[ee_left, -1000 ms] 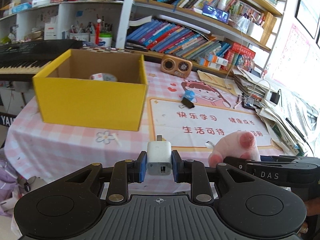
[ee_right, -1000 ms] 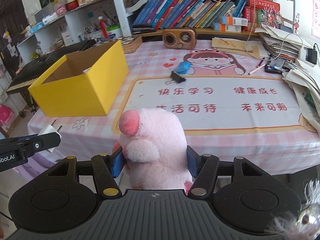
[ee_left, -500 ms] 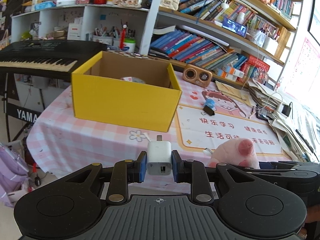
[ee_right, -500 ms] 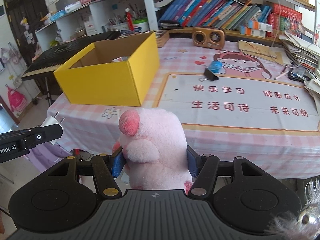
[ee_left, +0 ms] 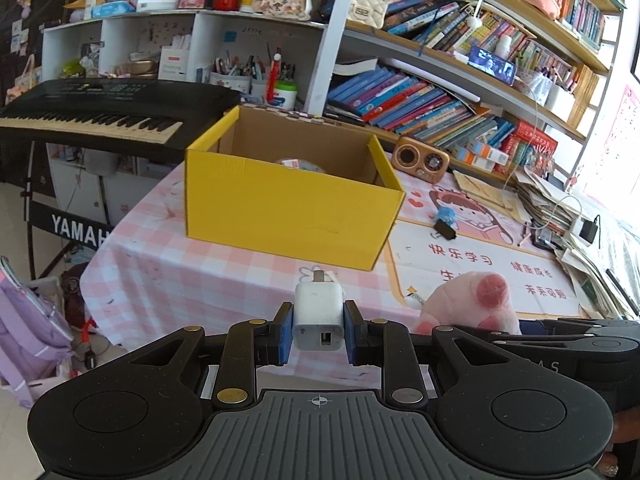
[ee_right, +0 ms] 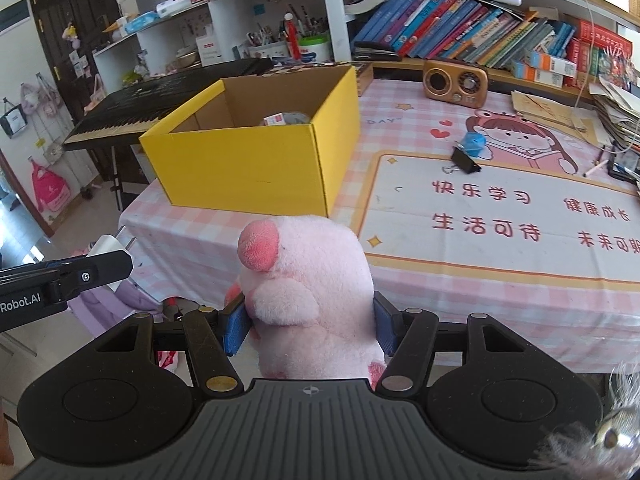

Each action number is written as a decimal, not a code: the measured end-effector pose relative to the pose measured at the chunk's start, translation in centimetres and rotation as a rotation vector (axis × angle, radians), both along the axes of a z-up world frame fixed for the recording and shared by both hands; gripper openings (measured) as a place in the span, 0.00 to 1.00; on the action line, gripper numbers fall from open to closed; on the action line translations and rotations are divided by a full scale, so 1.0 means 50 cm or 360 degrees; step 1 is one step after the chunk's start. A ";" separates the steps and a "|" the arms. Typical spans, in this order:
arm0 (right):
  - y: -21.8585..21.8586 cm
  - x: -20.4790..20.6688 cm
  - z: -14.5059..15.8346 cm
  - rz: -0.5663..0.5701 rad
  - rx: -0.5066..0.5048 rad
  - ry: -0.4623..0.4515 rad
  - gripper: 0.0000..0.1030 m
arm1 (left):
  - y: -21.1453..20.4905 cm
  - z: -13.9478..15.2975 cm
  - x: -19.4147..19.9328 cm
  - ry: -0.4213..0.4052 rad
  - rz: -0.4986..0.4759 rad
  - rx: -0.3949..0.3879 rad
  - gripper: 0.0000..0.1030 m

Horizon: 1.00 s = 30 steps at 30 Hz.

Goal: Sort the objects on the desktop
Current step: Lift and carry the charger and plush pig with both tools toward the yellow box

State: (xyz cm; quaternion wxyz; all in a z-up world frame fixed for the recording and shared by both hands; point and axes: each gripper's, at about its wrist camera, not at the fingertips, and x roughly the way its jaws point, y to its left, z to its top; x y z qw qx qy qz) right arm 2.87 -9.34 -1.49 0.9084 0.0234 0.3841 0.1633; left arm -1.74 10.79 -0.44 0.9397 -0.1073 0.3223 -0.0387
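Note:
My left gripper (ee_left: pixel 319 332) is shut on a white charger plug (ee_left: pixel 319 316), prongs pointing forward, held off the near edge of the table. My right gripper (ee_right: pixel 306 326) is shut on a pink plush pig (ee_right: pixel 308 284), also off the table's front edge. In the left wrist view the pig (ee_left: pixel 472 300) shows at right; in the right wrist view the charger plug (ee_right: pixel 110 246) shows at left. Ahead stands an open yellow cardboard box (ee_left: pixel 288 204) (ee_right: pixel 256 156) on the pink checked tablecloth, with a roll of tape (ee_right: pixel 286 119) inside.
On the printed desk mat (ee_right: pixel 500 216) lie a black binder clip (ee_right: pixel 464 162) and a small blue object (ee_right: pixel 474 145). A wooden radio (ee_right: pixel 456 80), stacked papers (ee_left: pixel 560 204) and book shelves are behind. A black keyboard (ee_left: pixel 100 108) stands left of the table.
Both grippers have slid left along the table's front edge, holding their objects. The yellow box now sits nearer the centre of both views.

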 end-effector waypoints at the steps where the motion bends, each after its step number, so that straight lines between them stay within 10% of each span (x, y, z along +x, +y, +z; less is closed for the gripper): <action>1: 0.006 0.003 -0.001 0.0007 -0.0001 0.0005 0.56 | 0.005 -0.002 0.000 0.0005 0.0004 -0.0002 0.23; 30: 0.075 0.107 0.054 0.0184 0.0066 -0.0109 0.56 | 0.077 0.034 0.071 -0.0076 0.0130 -0.0013 0.23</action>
